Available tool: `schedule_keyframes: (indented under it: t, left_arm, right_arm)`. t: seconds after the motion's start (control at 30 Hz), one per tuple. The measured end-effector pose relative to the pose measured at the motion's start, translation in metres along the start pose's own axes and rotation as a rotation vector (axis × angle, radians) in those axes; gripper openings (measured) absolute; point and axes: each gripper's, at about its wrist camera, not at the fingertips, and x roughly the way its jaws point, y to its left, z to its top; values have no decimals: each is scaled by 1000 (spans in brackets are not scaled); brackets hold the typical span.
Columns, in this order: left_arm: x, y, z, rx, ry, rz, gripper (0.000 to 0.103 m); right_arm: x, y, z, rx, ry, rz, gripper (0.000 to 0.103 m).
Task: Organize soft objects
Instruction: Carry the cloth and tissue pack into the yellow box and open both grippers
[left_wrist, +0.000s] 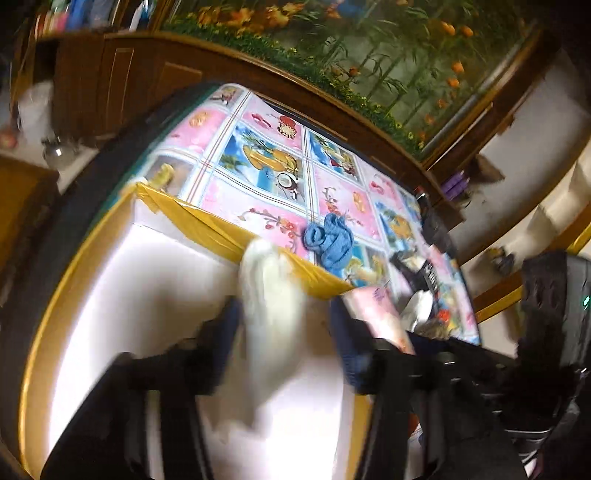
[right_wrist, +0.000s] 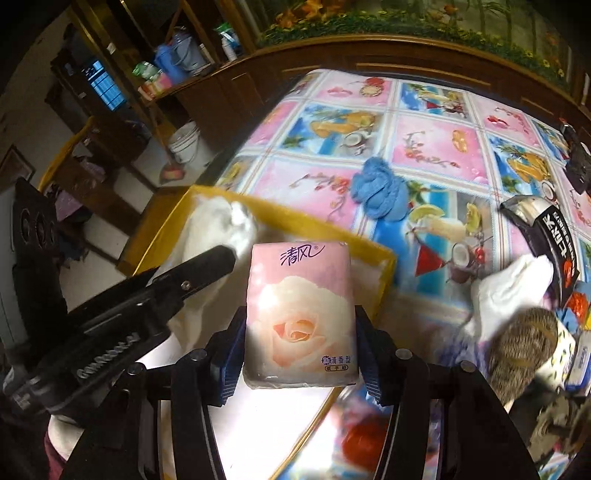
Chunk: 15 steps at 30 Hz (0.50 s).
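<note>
Over the yellow-rimmed white box (right_wrist: 373, 258) at the near edge of the table, the right gripper (right_wrist: 300, 354) is clamped on a pink tissue pack (right_wrist: 301, 314) with a rose print, held upright between its pads. Left gripper (left_wrist: 284, 332) hangs over the same box, jaws apart, with a white fluffy thing (left_wrist: 271, 291) between them, too blurry to tell if it's touching. A blue cloth (right_wrist: 376, 192) sits bunched on the patterned tablecloth (right_wrist: 424, 147), just past the box's far rim.
</note>
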Motion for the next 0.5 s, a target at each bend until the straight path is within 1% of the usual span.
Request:
schedule_keyframes:
  t: [0.03, 0.07, 0.1, 0.13, 0.17, 0.2, 0.23, 0.27, 0.3, 0.37, 0.43, 0.5]
  left_arm:
    - [2, 4, 1, -25, -3, -19, 60]
    - [3, 5, 4, -33, -2, -25, 60]
    - [3, 4, 4, -30, -3, -21, 60]
    - [1, 3, 3, -21, -4, -6, 61]
    - [-1, 0, 1, -2, -4, 35, 61]
    - [-5, -4, -2, 27, -6, 102, 61]
    - [-11, -6, -8, 55, -24, 180, 61]
    - [-17, -6, -16, 74, -62, 261, 61]
    - [-23, -4, -24, 75, -93, 297, 61]
    - [-33, 7, -39, 31, -121, 295, 61]
    - [-40, 21, -53, -56, -125, 288, 61]
    - [-44, 30, -65, -126, -130, 262, 61]
  right_arm:
    - [6, -5, -3, 6, 0, 6, 58]
    - [14, -11, -2, 18, 0, 19, 64]
    - [17, -13, -2, 24, 1, 34, 68]
    - [16, -14, -3, 28, 1, 48, 69]
    - [16, -16, -4, 27, -6, 50, 69]
    - [14, -18, -6, 25, -22, 45, 69]
    - [8, -20, -8, 19, -44, 39, 69]
    - [-1, -21, -12, 13, -67, 39, 69]
    - [-16, -22, -19, 7, -85, 46, 69]
    - [-41, -28, -33, 2, -119, 57, 70]
    - [-68, -37, -50, 1, -158, 62, 74]
    - [-90, -48, -65, 2, -195, 49, 77]
